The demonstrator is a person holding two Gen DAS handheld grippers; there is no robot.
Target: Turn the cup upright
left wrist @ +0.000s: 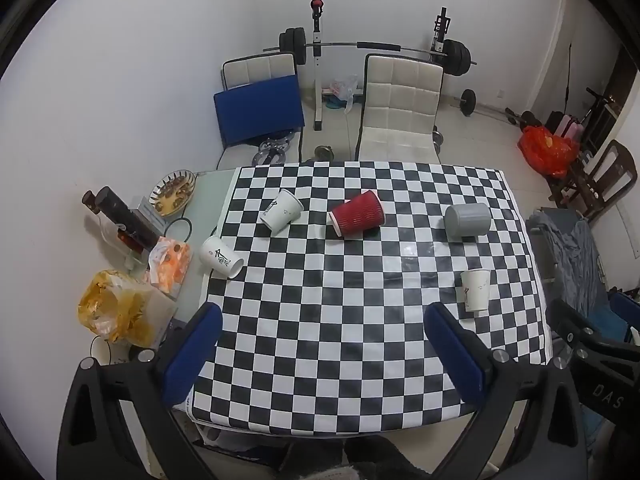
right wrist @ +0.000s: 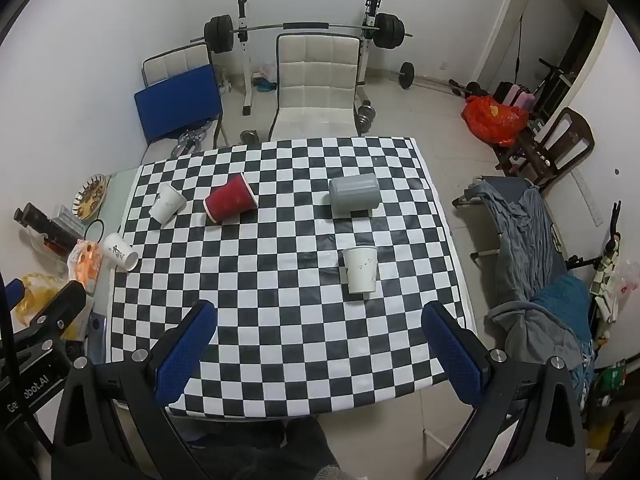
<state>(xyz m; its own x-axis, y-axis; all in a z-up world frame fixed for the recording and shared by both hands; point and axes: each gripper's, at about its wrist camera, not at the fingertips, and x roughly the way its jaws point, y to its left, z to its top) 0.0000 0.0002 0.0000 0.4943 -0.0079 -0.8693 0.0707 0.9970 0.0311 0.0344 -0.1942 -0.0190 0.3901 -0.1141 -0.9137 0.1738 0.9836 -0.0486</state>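
- The tabletop (left wrist: pixel 360 352) is being covered by a glossy black-and-white checkered cloth, smooth and flat, with faint glare near its middle.
- Five cups are being shown on it: a red cup (left wrist: pixel 357 213) with a ribbed, wavy paper wall, lying on its side near the far middle, its white-rimmed mouth turned to the left.
- A grey cup (left wrist: pixel 468 220), matte and straight-walled like a cylinder, is lying on its side well to the right of the red one.
- A white paper cup (left wrist: pixel 281 211) with small dark print is lying tipped just left of the red cup.
- Another white cup (left wrist: pixel 221 257), marked with black brushwork, is lying at the cloth's left edge, mouth toward the near right.
- An upright white cup (right wrist: pixel 361 269), smooth and tapered, is standing mouth up on the right side, nearer the tongs.
- The left tongs (left wrist: pixel 322 350) are being held spread wide, blue textured pads gripping nothing, above the near edge.
- The right tongs (right wrist: pixel 320 350) are likewise being held released and empty, well apart from every cup.
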